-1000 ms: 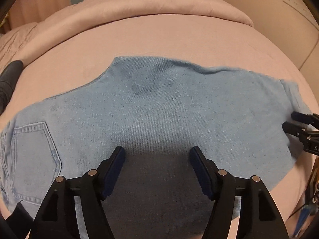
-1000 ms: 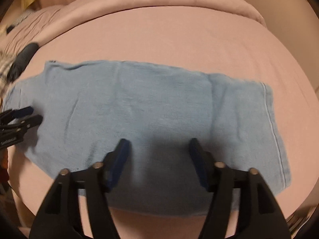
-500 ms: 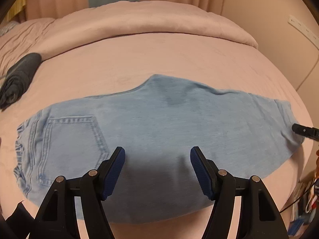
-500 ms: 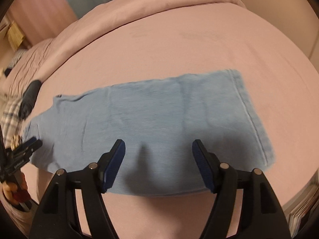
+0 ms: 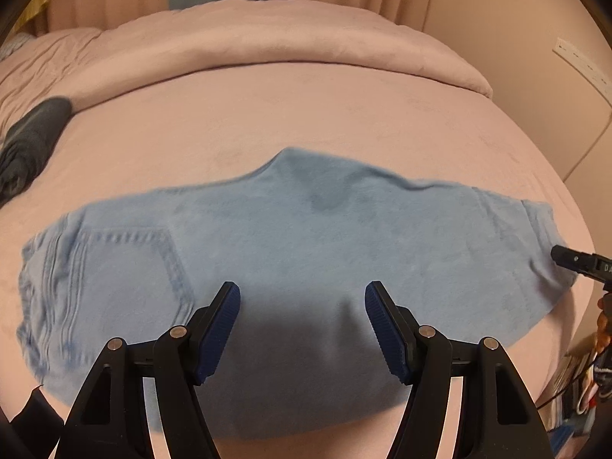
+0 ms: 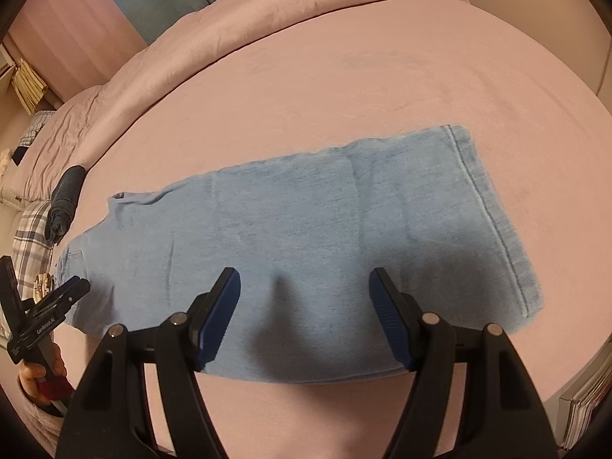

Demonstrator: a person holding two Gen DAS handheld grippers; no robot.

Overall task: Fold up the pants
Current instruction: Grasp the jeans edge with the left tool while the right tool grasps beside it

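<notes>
Light blue denim pants lie flat on the pink bed, one leg folded over the other, back pocket and waist at the left in the left wrist view. In the right wrist view the pants stretch from the waist at left to the leg hem at right. My left gripper is open and empty, above the pants' near edge by the seat. My right gripper is open and empty, above the leg's near edge. Each gripper shows at the edge of the other's view, the right one and the left one.
The pink bed sheet surrounds the pants, with a rolled pink duvet behind. A dark rolled garment lies at the far left; it also shows in the right wrist view, beside a plaid cloth. The bed's edge is near on the right.
Both grippers have drawn back and risen from the pants, staying open. The pants now look smaller and more of the bed shows. The right wrist view has tilted.
</notes>
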